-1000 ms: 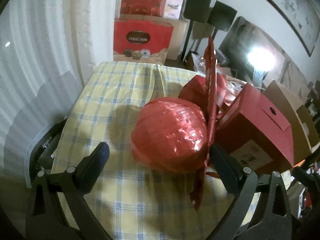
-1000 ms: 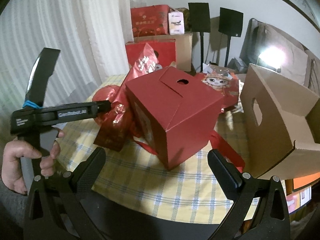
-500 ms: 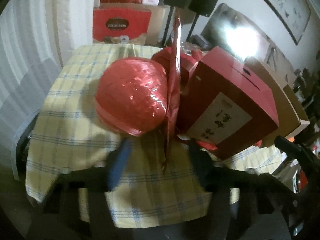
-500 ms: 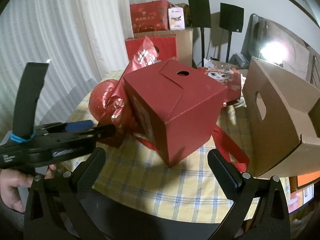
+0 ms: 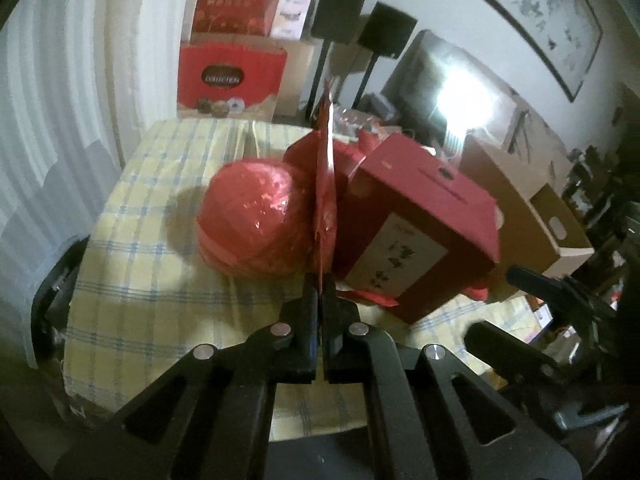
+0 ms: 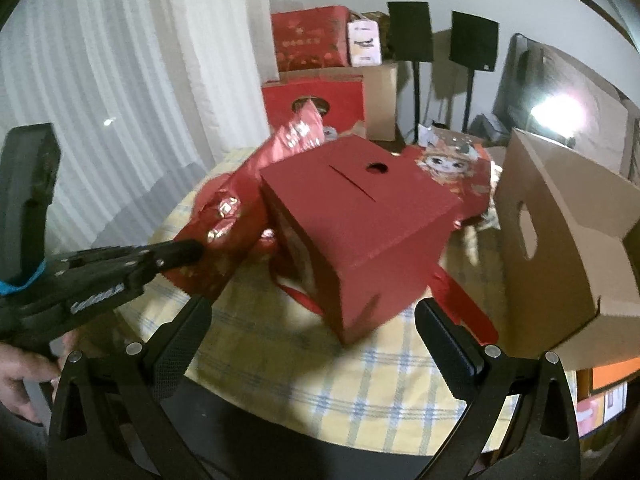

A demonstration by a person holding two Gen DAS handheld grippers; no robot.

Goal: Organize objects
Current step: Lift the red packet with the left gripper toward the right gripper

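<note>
The left gripper (image 5: 320, 286) has pinched the near edge of the red foil bag (image 5: 326, 184), left of the red box (image 6: 356, 236). Lift slowly. The right gripper (image 6: 312, 320) waits, jaws wide, empty.

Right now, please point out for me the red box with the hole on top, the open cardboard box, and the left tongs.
red box (image 6: 360, 216), right wrist view, on its top panel.
cardboard box (image 6: 560, 200), right wrist view, on its side wall.
left tongs (image 5: 320, 280), left wrist view, between the fingertips, shut on the foil wrapper (image 5: 326, 160).
</note>
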